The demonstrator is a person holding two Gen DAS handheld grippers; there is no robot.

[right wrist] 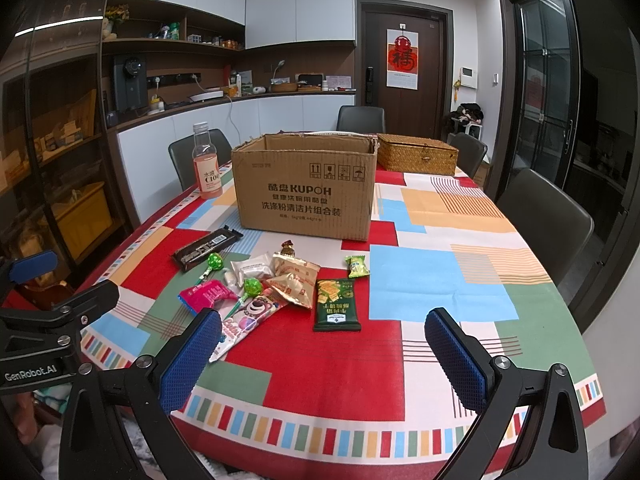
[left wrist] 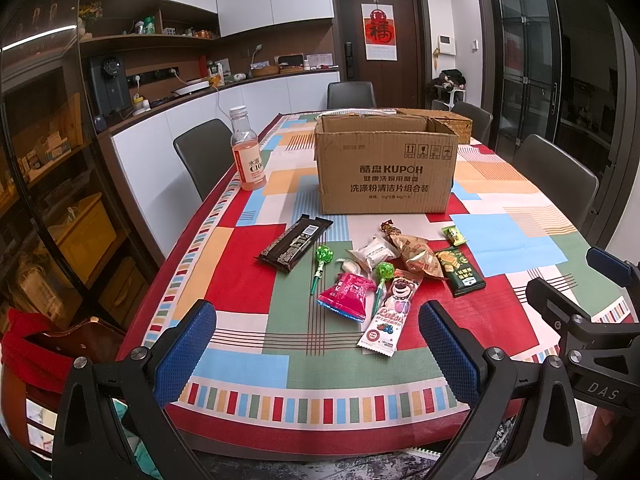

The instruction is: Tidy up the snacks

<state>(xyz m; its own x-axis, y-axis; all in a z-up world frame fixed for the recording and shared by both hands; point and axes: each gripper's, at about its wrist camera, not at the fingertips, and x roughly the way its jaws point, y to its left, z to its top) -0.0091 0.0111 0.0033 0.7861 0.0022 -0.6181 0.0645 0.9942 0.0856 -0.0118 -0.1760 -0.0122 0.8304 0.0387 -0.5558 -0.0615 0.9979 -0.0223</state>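
Several snacks lie in a loose pile on the patterned tablecloth: a dark chocolate bar (left wrist: 294,243) (right wrist: 208,249), two green lollipops (left wrist: 324,256) (right wrist: 253,286), a pink packet (left wrist: 346,295) (right wrist: 206,295), a bear-print packet (left wrist: 394,312) (right wrist: 250,316), a tan pouch (left wrist: 416,258) (right wrist: 294,278) and a dark green cracker pack (left wrist: 460,270) (right wrist: 336,304). An open cardboard box (left wrist: 386,168) (right wrist: 306,188) stands behind them. My left gripper (left wrist: 318,354) hovers open near the front edge, short of the pile. My right gripper (right wrist: 324,358) is open too, empty, in front of the green pack.
A pink drink bottle (left wrist: 248,152) (right wrist: 206,168) stands left of the box. A woven lidded basket (right wrist: 416,154) (left wrist: 448,118) sits behind the box on the right. Dark chairs (left wrist: 202,156) (right wrist: 546,210) ring the table (left wrist: 320,400) (right wrist: 460,280).
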